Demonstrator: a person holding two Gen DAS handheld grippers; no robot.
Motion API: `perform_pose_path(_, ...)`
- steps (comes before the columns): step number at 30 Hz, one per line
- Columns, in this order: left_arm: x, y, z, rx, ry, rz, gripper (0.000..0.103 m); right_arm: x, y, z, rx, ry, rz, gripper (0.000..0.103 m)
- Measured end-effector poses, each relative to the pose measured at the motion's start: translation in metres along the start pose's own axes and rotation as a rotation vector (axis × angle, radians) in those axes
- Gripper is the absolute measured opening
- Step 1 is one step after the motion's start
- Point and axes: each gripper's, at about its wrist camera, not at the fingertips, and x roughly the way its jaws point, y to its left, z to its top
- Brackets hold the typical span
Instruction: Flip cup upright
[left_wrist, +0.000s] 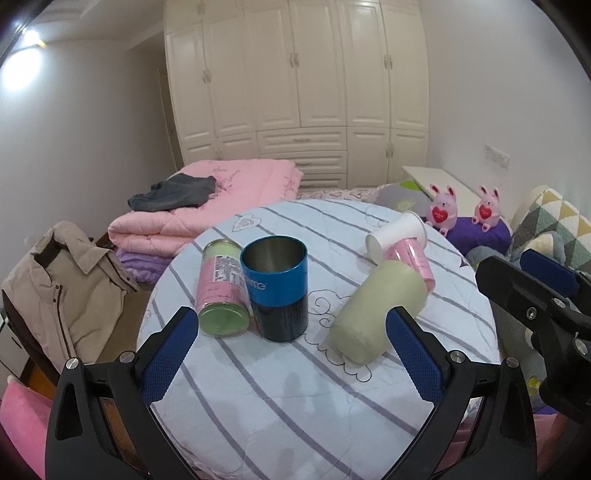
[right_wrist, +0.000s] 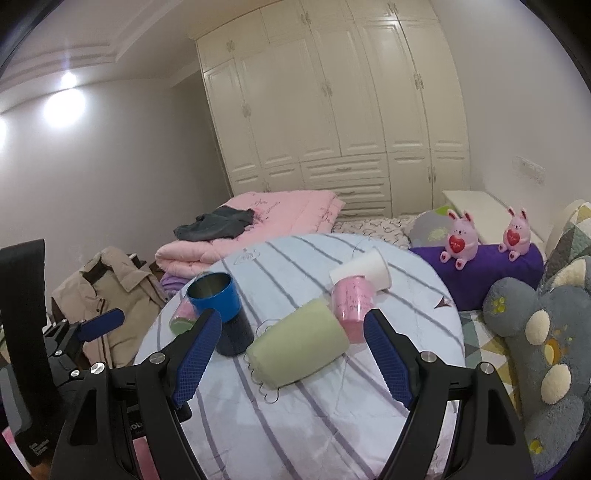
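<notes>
A blue and black metal cup stands upright on the round striped table. A pink and green can lies on its side against the cup's left. A pale green cup lies on its side to the right, with a pink cup and a white paper cup on their sides behind it. My left gripper is open and empty in front of the blue cup. My right gripper is open and empty, its jaws either side of the pale green cup, short of it.
A folded pink quilt with dark clothing lies behind the table. A beige jacket hangs at the left. Two pink bunny toys sit on a purple cushion at the right, near grey plush pillows. A white wardrobe fills the back wall.
</notes>
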Motion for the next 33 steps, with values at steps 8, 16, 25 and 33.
perform_pose_path(8,0.005,-0.001,0.004,0.004,0.010,-0.009,0.103,0.005,0.002,0.000,-0.016,0.011,-0.013,0.081)
perform_pose_path(16,0.008,0.001,0.005,-0.001,0.017,-0.013,0.103,0.010,0.007,0.002,-0.037,0.017,-0.020,0.081)
perform_pose_path(25,0.015,0.002,0.008,0.009,0.044,-0.016,0.103,0.017,0.010,0.006,-0.040,0.053,-0.036,0.081)
perform_pose_path(33,0.023,0.015,0.014,-0.007,0.060,-0.025,0.103,0.025,0.017,0.013,-0.055,0.077,-0.063,0.081)
